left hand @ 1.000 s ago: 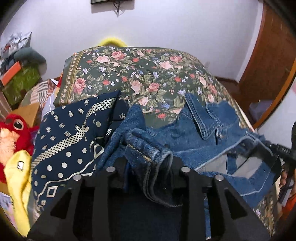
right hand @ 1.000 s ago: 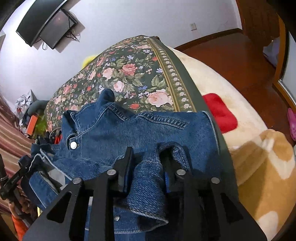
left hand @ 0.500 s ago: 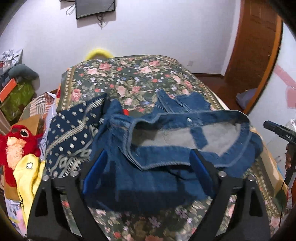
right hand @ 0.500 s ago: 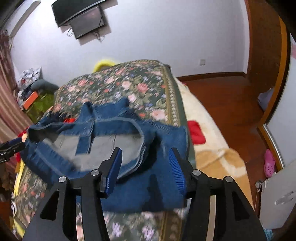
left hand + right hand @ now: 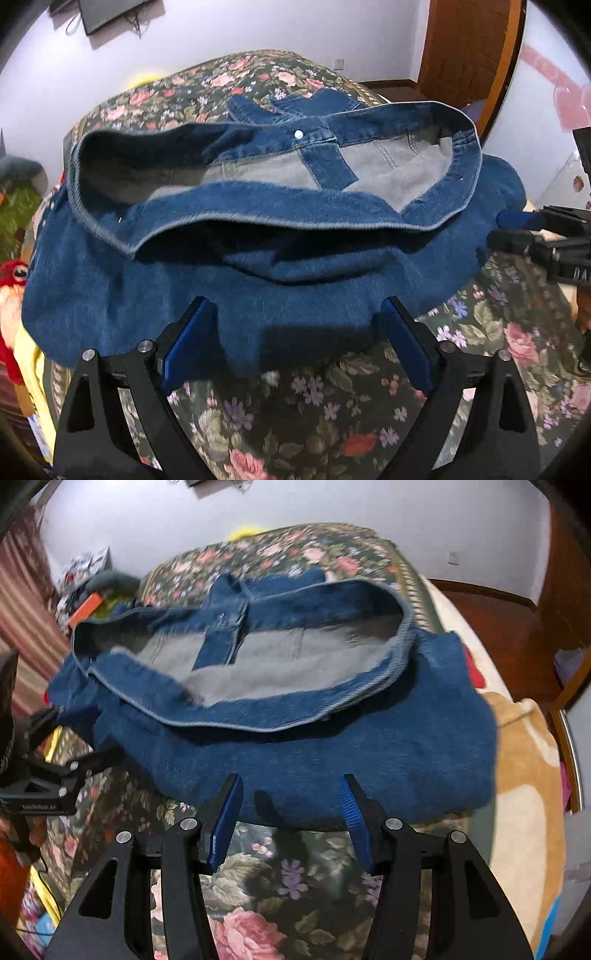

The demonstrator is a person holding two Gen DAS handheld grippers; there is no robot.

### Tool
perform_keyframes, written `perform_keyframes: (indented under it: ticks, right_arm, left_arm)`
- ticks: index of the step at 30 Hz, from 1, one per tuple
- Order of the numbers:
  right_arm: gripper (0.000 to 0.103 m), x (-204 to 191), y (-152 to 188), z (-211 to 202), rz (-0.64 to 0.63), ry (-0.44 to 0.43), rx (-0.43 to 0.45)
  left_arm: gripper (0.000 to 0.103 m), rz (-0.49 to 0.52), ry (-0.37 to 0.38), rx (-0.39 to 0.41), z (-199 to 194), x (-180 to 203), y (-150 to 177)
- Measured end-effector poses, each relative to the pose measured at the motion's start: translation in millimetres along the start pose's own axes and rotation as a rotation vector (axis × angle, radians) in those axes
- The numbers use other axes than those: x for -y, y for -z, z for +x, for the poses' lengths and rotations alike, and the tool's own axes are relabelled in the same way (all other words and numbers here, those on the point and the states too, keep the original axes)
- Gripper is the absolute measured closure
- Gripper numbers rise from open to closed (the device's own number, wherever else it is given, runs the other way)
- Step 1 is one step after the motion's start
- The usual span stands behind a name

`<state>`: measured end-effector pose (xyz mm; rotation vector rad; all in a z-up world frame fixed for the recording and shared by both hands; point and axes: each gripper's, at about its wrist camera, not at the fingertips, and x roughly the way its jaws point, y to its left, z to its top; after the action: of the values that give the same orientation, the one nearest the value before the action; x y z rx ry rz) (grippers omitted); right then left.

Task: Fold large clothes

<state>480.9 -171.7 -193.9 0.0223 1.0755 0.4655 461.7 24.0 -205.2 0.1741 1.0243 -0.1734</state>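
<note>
While nothing sits between its blue pads, the left gripper point(image 5: 299, 339) hangs at the lower centre of its frame with jaws wide, just short of the near fold of the denim jacket point(image 5: 258, 288). That jacket lies mid-frame on the floral bedspread point(image 5: 332, 417), hem doubled back to show grey lining, probably partway through folding. Farther right, the right gripper point(image 5: 291, 812) waits likewise, jaws moderately apart and empty, likely ready to regrasp.
</note>
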Motion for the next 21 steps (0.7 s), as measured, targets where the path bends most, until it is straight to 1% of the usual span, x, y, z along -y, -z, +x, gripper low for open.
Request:
perform_keyframes:
  ticks: [4,6,8,9,10,11,13,14,15,16,18,19,20,21]
  right_arm:
    - [0.053,-14,-12,15,-0.087,0.029,0.004]
    - [0.053,-15,-22,23,-0.101,0.030,0.002]
    - [0.053,-13,-33,29,-0.095,0.016,-0.002]
    - [0.053,-11,-44,34,-0.083,0.012,-0.003]
    - [0.053,-8,-48,35,-0.077,0.013,0.001]
    - [0.053,-4,-62,38,-0.067,0.014,0.009]
    - [0.053,4,-84,42,-0.033,0.022,0.029]
    - [0.053,10,-95,43,-0.006,0.042,0.045]
    - [0.053,16,-105,43,0.026,0.081,0.064]
    - [0.053,22,-114,43,0.058,0.117,0.081]
    - [0.053,37,-127,40,0.143,0.147,0.104]
    - [0.053,42,-128,37,0.178,0.145,0.111]
    - [0.053,50,-129,32,0.245,0.125,0.126]
    - [0.053,55,-127,26,0.289,0.098,0.141]
  left_arm:
    - [0.010,0.016,-0.048,0.010,9,-7,-20]
    - [0.010,0.030,-0.074,0.022,14,-17,-33]
    - [0.011,0.019,-0.094,0.013,21,-32,-48]
    - [0.012,0.006,-0.088,0.006,22,-38,-54]
    - [0.013,-0.014,-0.070,0.002,24,-46,-63]
    - [0.016,-0.034,-0.049,0.003,25,-52,-71]
    - [0.018,-0.063,-0.036,0.007,24,-61,-87]
    - [0.018,-0.076,-0.036,0.012,25,-65,-97]
    - [0.018,-0.082,-0.045,0.019,26,-67,-104]
    - [0.018,-0.083,-0.076,0.027,28,-70,-114]
    - [0.018,-0.086,-0.172,0.052,29,-74,-129]
    - [0.018,-0.085,-0.229,0.064,29,-77,-137]
    - [0.017,-0.084,-0.264,0.069,29,-80,-143]
    - [0.017,-0.087,-0.274,0.067,29,-82,-146]
